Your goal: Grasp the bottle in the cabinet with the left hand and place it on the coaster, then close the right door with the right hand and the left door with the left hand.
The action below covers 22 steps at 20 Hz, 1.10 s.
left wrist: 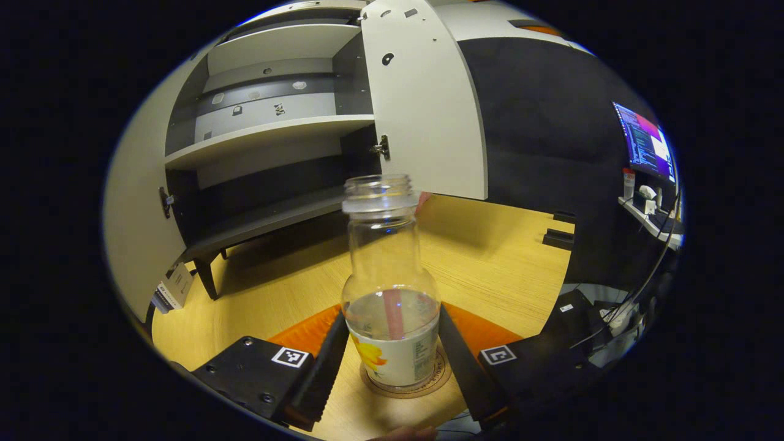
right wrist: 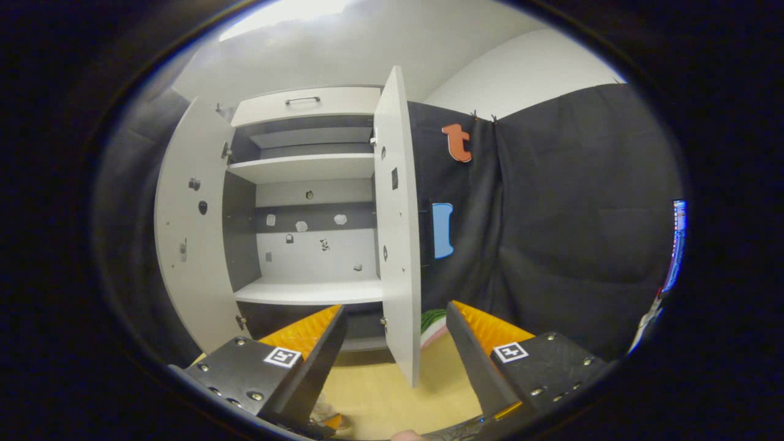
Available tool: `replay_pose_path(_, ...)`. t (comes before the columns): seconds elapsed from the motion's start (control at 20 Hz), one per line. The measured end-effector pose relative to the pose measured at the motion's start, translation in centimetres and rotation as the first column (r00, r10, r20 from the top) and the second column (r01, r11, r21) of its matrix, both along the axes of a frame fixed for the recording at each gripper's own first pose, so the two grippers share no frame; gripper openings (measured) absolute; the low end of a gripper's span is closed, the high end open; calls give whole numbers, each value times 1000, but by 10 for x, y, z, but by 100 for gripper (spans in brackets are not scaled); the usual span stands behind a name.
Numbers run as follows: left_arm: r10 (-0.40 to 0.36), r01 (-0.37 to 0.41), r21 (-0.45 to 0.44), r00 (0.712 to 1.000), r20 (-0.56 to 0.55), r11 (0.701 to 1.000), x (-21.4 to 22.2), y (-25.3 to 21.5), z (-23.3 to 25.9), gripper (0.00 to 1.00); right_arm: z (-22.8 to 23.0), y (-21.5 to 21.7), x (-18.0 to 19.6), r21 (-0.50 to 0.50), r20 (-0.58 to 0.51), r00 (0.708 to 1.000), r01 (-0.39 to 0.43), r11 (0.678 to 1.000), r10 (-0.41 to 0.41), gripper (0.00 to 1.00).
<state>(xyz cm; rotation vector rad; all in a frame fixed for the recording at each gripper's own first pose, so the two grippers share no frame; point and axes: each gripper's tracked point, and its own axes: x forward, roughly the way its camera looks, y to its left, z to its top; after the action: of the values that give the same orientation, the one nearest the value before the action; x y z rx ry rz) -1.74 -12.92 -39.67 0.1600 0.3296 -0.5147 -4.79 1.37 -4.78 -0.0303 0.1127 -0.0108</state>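
A clear, capless bottle (left wrist: 392, 288) with a little liquid and a printed label stands upright on the round coaster (left wrist: 438, 380) on the wooden table. My left gripper (left wrist: 391, 312) has a finger against each side of the bottle's lower body. Behind it, the white cabinet (left wrist: 269, 128) has both doors open: the right door (left wrist: 422, 104) swung out toward me, the left door (left wrist: 131, 202) at the far left. My right gripper (right wrist: 395, 307) is open and holds nothing. It faces the edge of the right door (right wrist: 398, 233), some way off, with the left door (right wrist: 190, 233) wide open.
The cabinet shelves (right wrist: 306, 291) look bare. The light wooden tabletop (left wrist: 490, 257) stretches between the bottle and the cabinet. A monitor (left wrist: 646, 144) and a small shelf with items (left wrist: 643, 202) sit at the far right. A red and green object (right wrist: 432, 321) peeks out behind the right door.
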Motion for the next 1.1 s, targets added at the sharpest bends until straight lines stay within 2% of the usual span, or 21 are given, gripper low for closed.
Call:
replay_pose_path(0.05,6,-6,0,1000,-8,1000,-2,4,1,87,0,-4,-5,-2,1,1000,5,1000,-5,98)
replay_pose_path(0.2,11,-11,-2,999,-47,1000,-12,12,10,89,-3,-16,-17,-8,-6,1000,31,999,-31,98)
replay_pose_path(0.45,-6,3,-90,999,-34,996,-21,15,73,93,1,-28,-33,15,20,998,60,998,-60,98)
replay_pose_path(0.8,87,-80,-134,995,51,988,-20,51,166,96,5,-57,-37,31,35,994,103,994,-104,98)
replay_pose_path(0.85,134,-125,-115,988,76,986,-18,65,184,96,4,-59,-36,28,37,994,100,995,-101,98)
replay_pose_path(0.95,215,-198,-134,969,125,971,-11,86,221,99,2,-62,-33,19,31,997,75,997,-76,98)
replay_pose_path(1.0,250,-229,-144,956,151,963,-17,98,242,99,0,-59,-30,23,26,999,35,999,-36,98)
replay_pose_path(1.1,279,-251,-164,943,179,954,-21,113,277,99,6,-65,-20,15,44,999,7,1000,-8,98)
